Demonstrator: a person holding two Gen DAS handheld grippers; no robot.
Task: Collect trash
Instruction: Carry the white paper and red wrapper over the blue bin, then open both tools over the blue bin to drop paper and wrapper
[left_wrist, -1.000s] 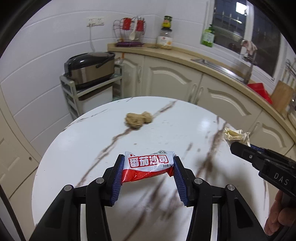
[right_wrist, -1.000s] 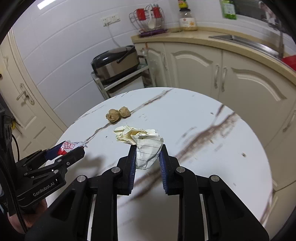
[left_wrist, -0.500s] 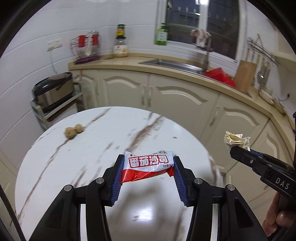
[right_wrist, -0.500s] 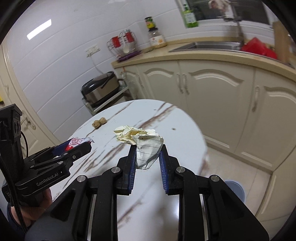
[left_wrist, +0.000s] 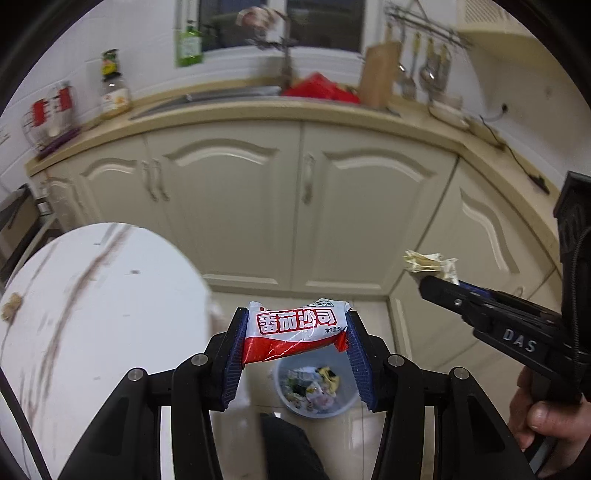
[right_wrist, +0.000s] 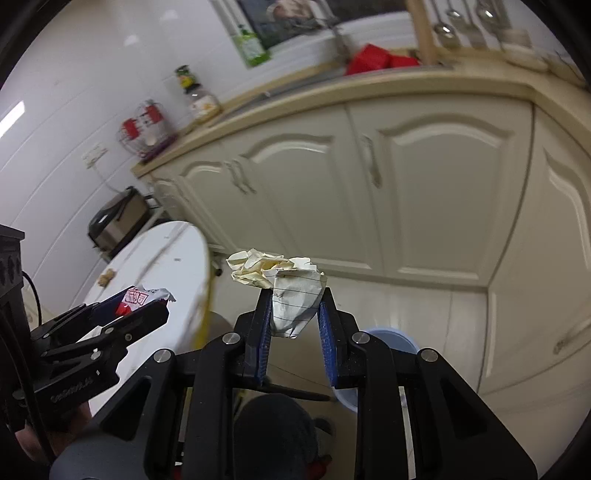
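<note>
Left wrist view | my left gripper (left_wrist: 295, 332) jaws pinch ketchup packet (left_wrist: 293, 330) above bin (left_wrist: 314, 387) full of trash | right gripper (right_wrist: 295, 314) jaws pinch paper ball (right_wrist: 284, 284)

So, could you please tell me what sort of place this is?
A home kitchen, most likely: cream cabinets run under a countertop with a sink, utensils hang on the wall, and a round marble table stands nearby.
</note>
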